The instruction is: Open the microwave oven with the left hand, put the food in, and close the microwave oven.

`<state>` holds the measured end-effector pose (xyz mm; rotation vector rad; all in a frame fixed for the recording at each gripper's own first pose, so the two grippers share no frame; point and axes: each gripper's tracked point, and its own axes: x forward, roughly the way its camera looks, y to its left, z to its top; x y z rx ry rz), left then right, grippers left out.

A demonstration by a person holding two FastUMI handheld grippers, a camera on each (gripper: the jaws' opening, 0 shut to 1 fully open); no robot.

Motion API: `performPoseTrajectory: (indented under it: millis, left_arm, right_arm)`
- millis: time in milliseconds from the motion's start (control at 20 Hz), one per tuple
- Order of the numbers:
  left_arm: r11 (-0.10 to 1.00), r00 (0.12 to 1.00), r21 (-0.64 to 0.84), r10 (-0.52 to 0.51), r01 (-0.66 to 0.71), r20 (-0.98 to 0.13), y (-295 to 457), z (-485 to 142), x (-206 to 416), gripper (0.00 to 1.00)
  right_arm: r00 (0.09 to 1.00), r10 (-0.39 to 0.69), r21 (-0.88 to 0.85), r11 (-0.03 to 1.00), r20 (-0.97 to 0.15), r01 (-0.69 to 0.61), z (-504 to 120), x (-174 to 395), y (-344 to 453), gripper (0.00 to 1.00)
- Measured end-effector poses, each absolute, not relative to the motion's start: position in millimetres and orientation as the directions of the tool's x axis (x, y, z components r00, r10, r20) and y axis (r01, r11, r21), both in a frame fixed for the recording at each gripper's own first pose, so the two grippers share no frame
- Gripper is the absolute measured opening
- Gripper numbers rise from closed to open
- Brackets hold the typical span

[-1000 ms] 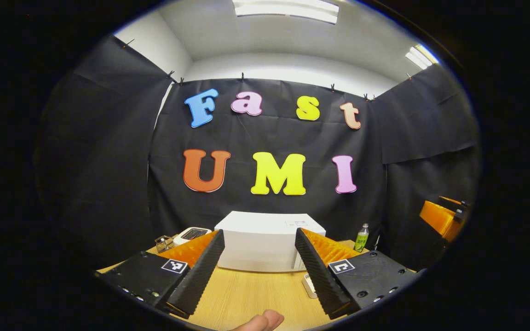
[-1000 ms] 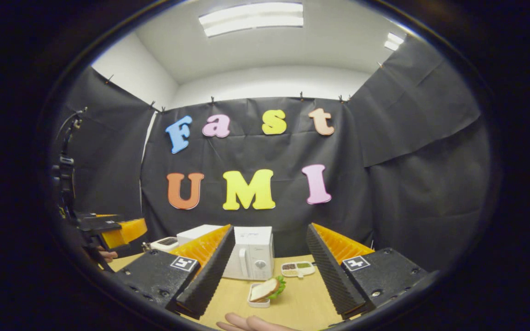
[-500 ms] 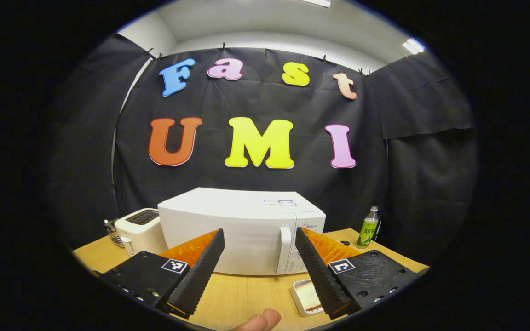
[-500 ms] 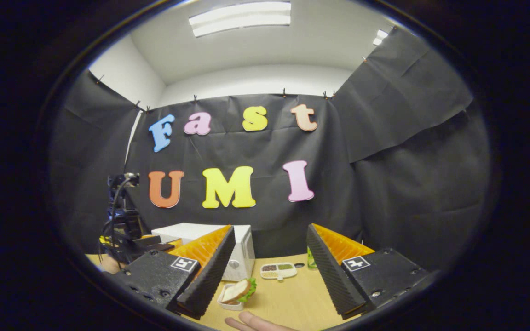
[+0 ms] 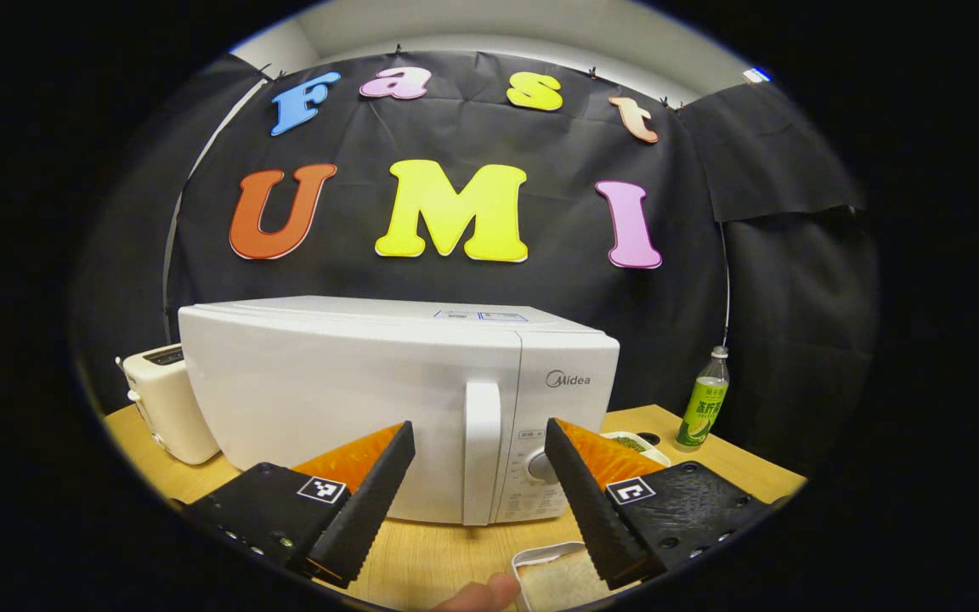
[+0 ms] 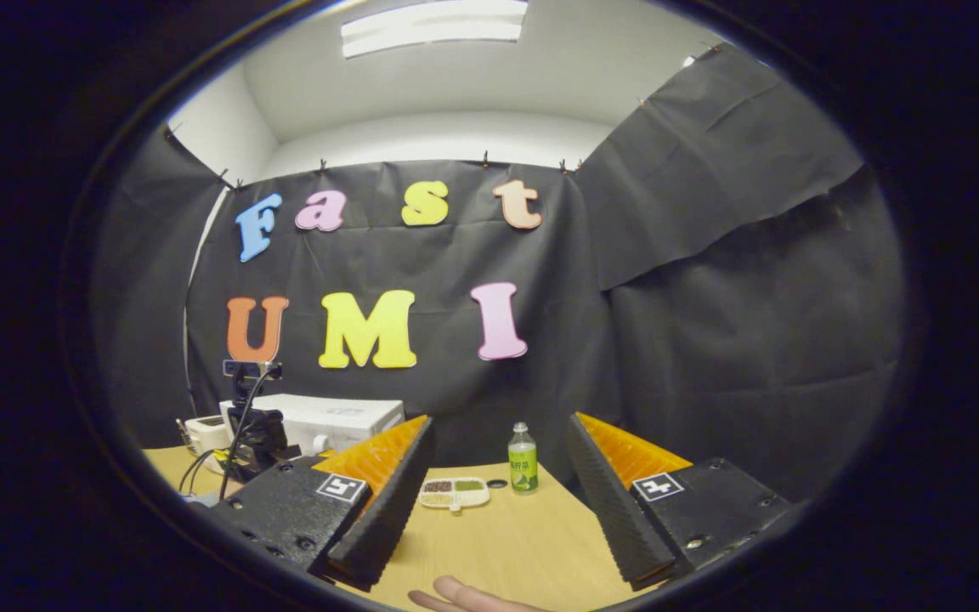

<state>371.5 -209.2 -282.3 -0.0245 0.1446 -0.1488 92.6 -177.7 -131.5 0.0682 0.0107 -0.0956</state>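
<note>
The white microwave (image 5: 345,399) stands shut on the wooden table, close in front in the left gripper view. Its vertical door handle (image 5: 481,450) lines up with the gap of my left gripper (image 5: 479,425), which is open and holds nothing. The food, a slice of bread in a white tray (image 5: 553,578), lies on the table just before the microwave, partly behind the right finger. In the right gripper view my right gripper (image 6: 499,421) is open and holds nothing above the table. There the microwave (image 6: 328,416) sits far left, with the left gripper's body (image 6: 256,425) before it.
A white toaster (image 5: 158,399) stands left of the microwave. A green bottle (image 5: 702,408) (image 6: 523,459) and a divided dish (image 6: 454,491) sit on the table (image 6: 506,544) to the right. A fingertip (image 5: 489,591) shows at the bottom edge.
My left gripper has moved forward and down toward the microwave, bringing its handle in line with the open fingers. The right gripper view has swung right, and the food left that view.
</note>
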Motion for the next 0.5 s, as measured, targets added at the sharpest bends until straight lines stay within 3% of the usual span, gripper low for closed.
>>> performPoseTrajectory:
  millis: [50,100,150,200,250,300,350,400,450,500]
  left_arm:
    - [0.988,0.981,-0.042,-0.152,0.148,-0.124,-210.6,-283.3,377.3,0.95]
    - [0.982,0.975,-0.069,-0.182,0.174,-0.127,-218.6,-287.1,382.0,0.88]
    - [0.978,0.971,-0.094,-0.197,0.185,-0.136,-223.4,-291.5,383.6,0.72]
    - [0.984,0.978,-0.078,-0.168,0.159,-0.125,-217.0,-289.4,387.2,0.55]
    - [0.989,0.983,-0.05,-0.142,0.137,-0.116,-210.5,-288.8,392.5,0.69]
    - [0.993,0.985,-0.015,-0.116,0.115,-0.127,-203.7,-292.9,399.4,0.7]
    - [0.994,0.983,0.0,-0.108,0.109,-0.15,-199.5,-300.2,406.5,0.53]
    - [0.993,0.985,0.007,-0.116,0.117,-0.126,-202.5,-293.0,401.1,0.55]
    - [0.989,0.977,0.003,-0.149,0.151,-0.152,-209.0,-292.4,395.8,0.47]
    - [0.99,0.979,-0.006,-0.142,0.143,-0.144,-209.1,-298.4,400.6,0.23]
  right_arm:
    - [0.995,-0.095,0.075,0.992,-0.033,0.097,-139.3,94.1,-182.6,0.99]
    - [0.994,-0.099,0.077,0.992,-0.043,0.102,-143.8,95.3,-186.7,0.91]
    - [0.993,-0.107,0.076,0.991,-0.05,0.111,-148.2,96.6,-192.4,0.99]
    - [0.992,-0.115,0.073,0.99,-0.052,0.119,-150.3,96.5,-195.7,0.99]
    - [0.991,-0.121,0.069,0.99,-0.057,0.124,-153.5,95.5,-197.9,0.99]
    - [0.991,-0.12,0.068,0.99,-0.065,0.125,-155.8,94.4,-198.1,0.99]
    - [0.99,-0.117,0.066,0.99,-0.073,0.122,-158.3,93.8,-197.1,0.99]
    - [0.99,-0.116,0.062,0.991,-0.077,0.121,-158.8,93.2,-196.4,0.99]
    - [0.99,-0.117,0.059,0.991,-0.076,0.122,-158.6,92.8,-197.0,0.99]
    - [0.99,-0.117,0.061,0.991,-0.073,0.122,-156.8,92.8,-196.6,0.98]
